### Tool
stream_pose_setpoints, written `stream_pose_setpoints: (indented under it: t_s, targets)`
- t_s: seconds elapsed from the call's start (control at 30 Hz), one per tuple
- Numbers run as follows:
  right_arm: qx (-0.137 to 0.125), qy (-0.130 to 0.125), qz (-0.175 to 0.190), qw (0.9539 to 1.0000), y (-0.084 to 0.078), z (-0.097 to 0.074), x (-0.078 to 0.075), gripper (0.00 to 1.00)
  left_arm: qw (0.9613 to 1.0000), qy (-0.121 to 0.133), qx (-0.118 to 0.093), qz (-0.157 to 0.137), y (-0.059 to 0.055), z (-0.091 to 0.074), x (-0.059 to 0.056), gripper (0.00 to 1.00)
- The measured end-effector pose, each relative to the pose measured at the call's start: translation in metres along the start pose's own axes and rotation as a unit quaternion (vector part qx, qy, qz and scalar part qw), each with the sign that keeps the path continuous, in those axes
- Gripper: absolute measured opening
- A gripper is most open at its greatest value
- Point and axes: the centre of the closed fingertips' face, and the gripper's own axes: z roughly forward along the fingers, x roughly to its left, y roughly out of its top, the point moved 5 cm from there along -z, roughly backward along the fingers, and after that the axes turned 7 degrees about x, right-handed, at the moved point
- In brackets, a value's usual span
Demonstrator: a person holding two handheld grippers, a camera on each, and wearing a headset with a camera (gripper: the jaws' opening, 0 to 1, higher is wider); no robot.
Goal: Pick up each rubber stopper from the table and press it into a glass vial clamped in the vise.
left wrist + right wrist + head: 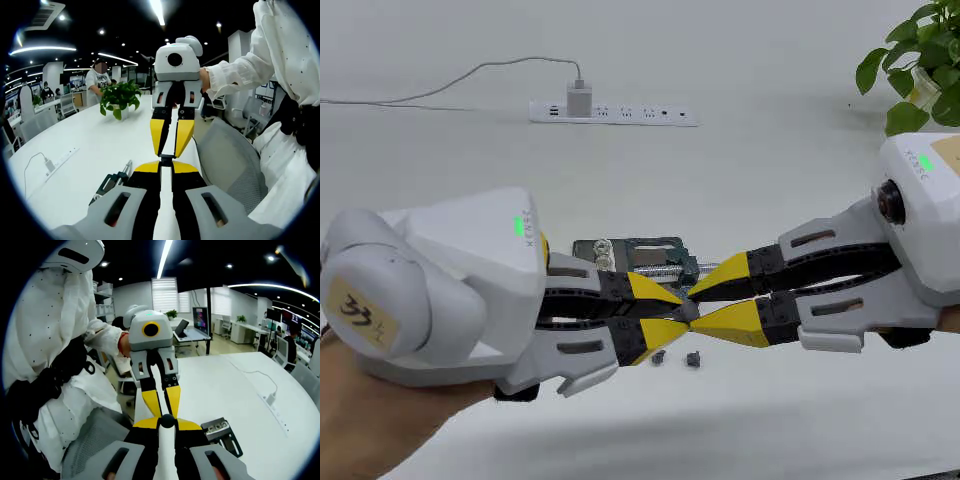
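Two loose stoppers [658,356] lie on the white worktop [740,420], just in front of the vise [645,252], so the job is not finished. The glass vials [603,252] sit in the vise, too small to see if any are plugged. The right hand-held gripper [698,310] is nearly closed and pinches a small, round dark stopper [166,421] up above the worktop. The left hand-held gripper [682,311] is narrow too, tip to tip with it; I cannot tell if it pinches as well.
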Motion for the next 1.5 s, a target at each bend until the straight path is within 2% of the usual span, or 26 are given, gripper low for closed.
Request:
stream_pose_setpoints:
  t_s: [0.37,0.73,0.9,1.0,1.1,1.2,1.47,1.5]
  targets:
    - [0.009,0.014,0.001,0.9999,0.0,0.003,0.0,0.05,0.9998,-0.014,0.005,0.012,-0.003,-0.002,-0.001,0.03]
    - [0.013,0.013,0.005,0.9998,0.002,0.009,-0.001,0.05,0.9997,-0.007,0.003,0.021,-0.007,-0.006,0.001,0.04]
    - [0.014,0.016,0.009,0.9997,0.001,0.01,-0.002,0.05,0.9999,-0.004,0.001,0.017,-0.009,-0.008,0.001,0.04]
    - [0.016,0.016,0.012,0.9997,0.002,0.013,-0.004,0.05,0.9999,-0.001,-0.004,0.011,-0.011,-0.009,0.002,0.06]
    - [0.016,0.018,0.016,0.9996,0.004,0.015,-0.004,0.05,1.0,0.003,-0.007,0.001,-0.013,-0.01,0.002,0.14]
    - [0.019,0.021,0.015,0.9995,0.005,0.016,-0.005,0.05,0.9999,0.008,-0.009,-0.003,-0.015,-0.012,0.002,0.15]
    - [0.019,0.018,0.02,0.9995,0.012,0.017,-0.016,0.05,0.9995,0.027,-0.008,-0.015,-0.023,-0.022,0.01,0.2]
    - [0.019,0.015,0.021,0.9995,0.011,0.016,-0.021,0.05,0.9993,0.033,-0.005,-0.016,-0.025,-0.024,0.011,0.21]
